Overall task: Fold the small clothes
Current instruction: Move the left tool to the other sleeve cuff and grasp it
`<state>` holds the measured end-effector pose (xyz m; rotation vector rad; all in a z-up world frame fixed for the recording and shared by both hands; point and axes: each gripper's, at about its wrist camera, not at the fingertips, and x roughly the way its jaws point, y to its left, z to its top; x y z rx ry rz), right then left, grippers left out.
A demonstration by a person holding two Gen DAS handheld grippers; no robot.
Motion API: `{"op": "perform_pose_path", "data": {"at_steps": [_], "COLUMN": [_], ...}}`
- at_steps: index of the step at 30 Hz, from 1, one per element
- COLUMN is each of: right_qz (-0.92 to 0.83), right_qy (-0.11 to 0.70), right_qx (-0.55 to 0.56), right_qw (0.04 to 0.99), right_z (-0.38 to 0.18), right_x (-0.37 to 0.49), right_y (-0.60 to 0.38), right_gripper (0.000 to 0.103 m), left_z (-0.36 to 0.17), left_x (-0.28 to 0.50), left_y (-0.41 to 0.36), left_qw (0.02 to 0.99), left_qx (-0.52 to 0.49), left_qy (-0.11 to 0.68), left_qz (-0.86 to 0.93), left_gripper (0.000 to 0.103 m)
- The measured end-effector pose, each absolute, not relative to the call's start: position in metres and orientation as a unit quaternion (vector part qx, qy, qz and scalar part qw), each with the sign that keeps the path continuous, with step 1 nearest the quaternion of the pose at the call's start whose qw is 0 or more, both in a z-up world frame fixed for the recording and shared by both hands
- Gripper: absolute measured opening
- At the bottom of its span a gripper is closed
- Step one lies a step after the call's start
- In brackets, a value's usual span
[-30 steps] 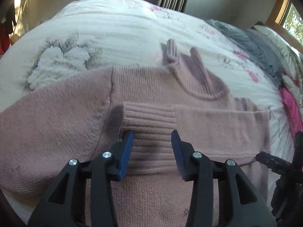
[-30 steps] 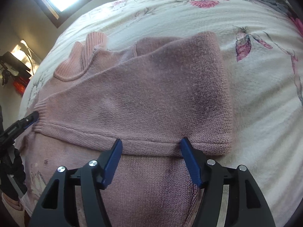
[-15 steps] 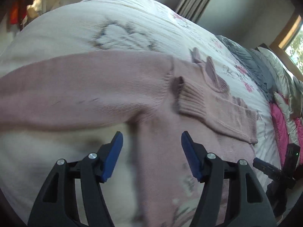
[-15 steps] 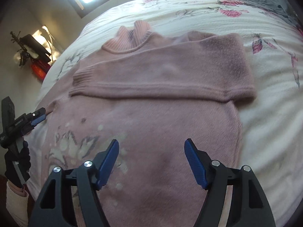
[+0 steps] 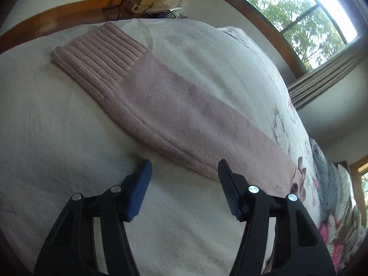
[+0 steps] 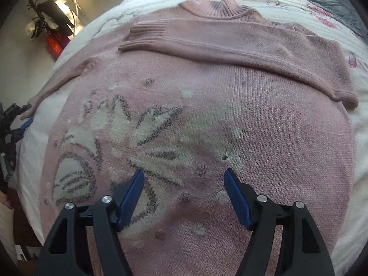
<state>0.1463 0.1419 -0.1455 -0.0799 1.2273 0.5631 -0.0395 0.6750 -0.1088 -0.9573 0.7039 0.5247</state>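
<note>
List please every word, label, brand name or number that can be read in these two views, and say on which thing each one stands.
None can be read.
The pink sweater bears only a knitted flower pattern, no letters.
The bedspread has a printed floral pattern, no text.
The clutter behind the bed may carry print, but it is too small and blurred to read.
The fingers of both grippers show no markings.

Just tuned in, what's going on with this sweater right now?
A person is folding a pink sweater on a bed. One sleeve already lies folded across the chest. The other sleeve lies stretched out flat. The left gripper is open beside that sleeve, holding nothing. The right gripper is open over the sweater's front.
</note>
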Motion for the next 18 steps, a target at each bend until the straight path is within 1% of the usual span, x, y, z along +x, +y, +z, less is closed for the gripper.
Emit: {"op": "perform_pose_path", "data": {"at_steps": [6,12,15,16,18], "right_qz": [0.258,0.257,0.258,0.259,0.263], "right_qy": [0.576,0.577,0.575,0.574,0.573], "right_qx": [-0.032,-0.047,-0.048,-0.05,-0.05], "right_qw": [0.775,0.774,0.775,0.775,0.775], "right_z": [-0.155,-0.16,-0.161,-0.161,-0.161], "right_x": [0.151,0.154,0.154,0.154,0.152], "right_y": [0.14,0.146,0.147,0.148,0.147], "right_gripper": [0.072,0.075,0.076,0.076,0.076], "left_z": [-0.115,-0.114,-0.11,-0.11,-0.107], "left_x": [-0.038,-0.02,-0.013,-0.012,-0.013], "left_y": [0.709,0.716,0.718,0.721,0.724], "left_qw": [0.786,0.791,0.793,0.793,0.792], "left_qx": [-0.489,-0.476,-0.46,-0.456,-0.449], "left_qy": [0.282,0.276,0.287,0.29,0.297], "left_qz": [0.253,0.267,0.278,0.281,0.289], "left_gripper": [0.058,0.057,0.051,0.045,0.035]}}
